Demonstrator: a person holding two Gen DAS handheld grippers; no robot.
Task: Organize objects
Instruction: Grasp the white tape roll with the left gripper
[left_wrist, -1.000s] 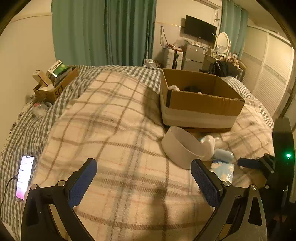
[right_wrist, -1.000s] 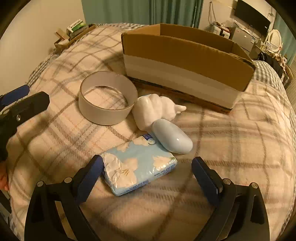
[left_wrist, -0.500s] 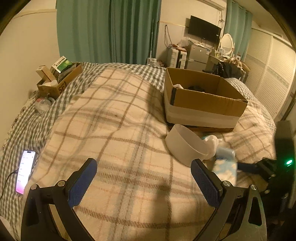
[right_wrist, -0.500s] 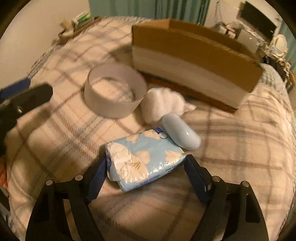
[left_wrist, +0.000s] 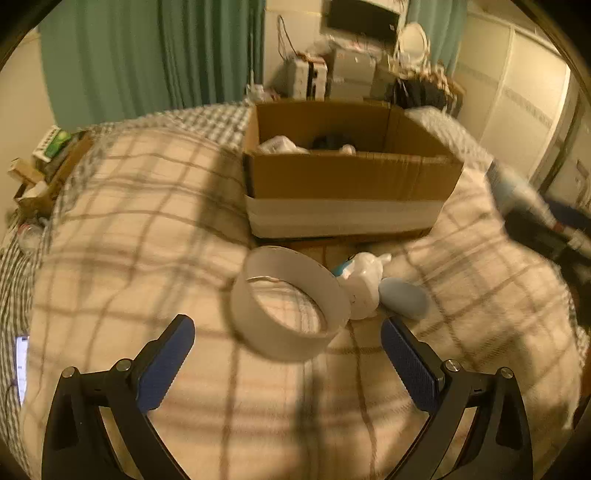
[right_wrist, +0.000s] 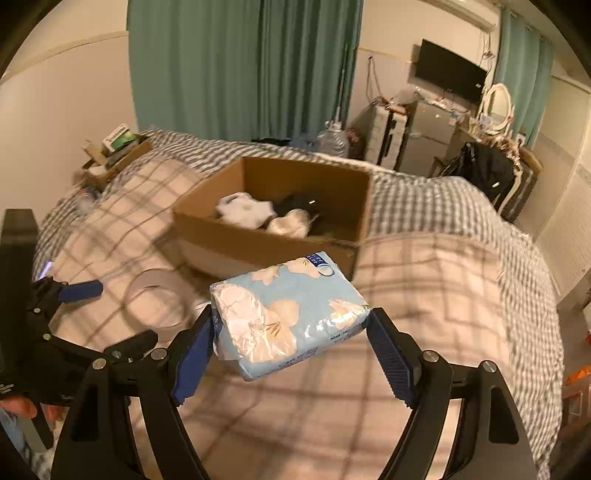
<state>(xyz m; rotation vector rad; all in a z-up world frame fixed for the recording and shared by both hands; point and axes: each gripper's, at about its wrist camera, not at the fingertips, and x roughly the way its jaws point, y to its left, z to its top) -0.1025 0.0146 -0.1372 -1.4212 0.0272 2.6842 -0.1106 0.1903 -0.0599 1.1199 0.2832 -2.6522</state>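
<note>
My right gripper (right_wrist: 291, 343) is shut on a light blue tissue pack (right_wrist: 288, 314) and holds it in the air in front of the open cardboard box (right_wrist: 273, 218), which holds white and dark items. In the left wrist view my left gripper (left_wrist: 288, 358) is open and empty, just short of a white ring-shaped band (left_wrist: 288, 302) on the plaid blanket. Beside the band lie a white crumpled item (left_wrist: 364, 284) and a pale blue oval case (left_wrist: 402, 297). The cardboard box (left_wrist: 347, 181) stands behind them. The right gripper with the pack shows blurred at the right (left_wrist: 517, 199).
A phone (left_wrist: 21, 362) lies at the blanket's left edge. A small box of clutter (left_wrist: 48, 158) sits at the far left of the bed. Furniture and a TV (right_wrist: 448, 75) stand beyond the bed. The left gripper (right_wrist: 74, 291) shows at left in the right wrist view.
My right gripper closed on the tissue pack and lifted it off the blanket toward the box. My left gripper moved right and closer to the white band.
</note>
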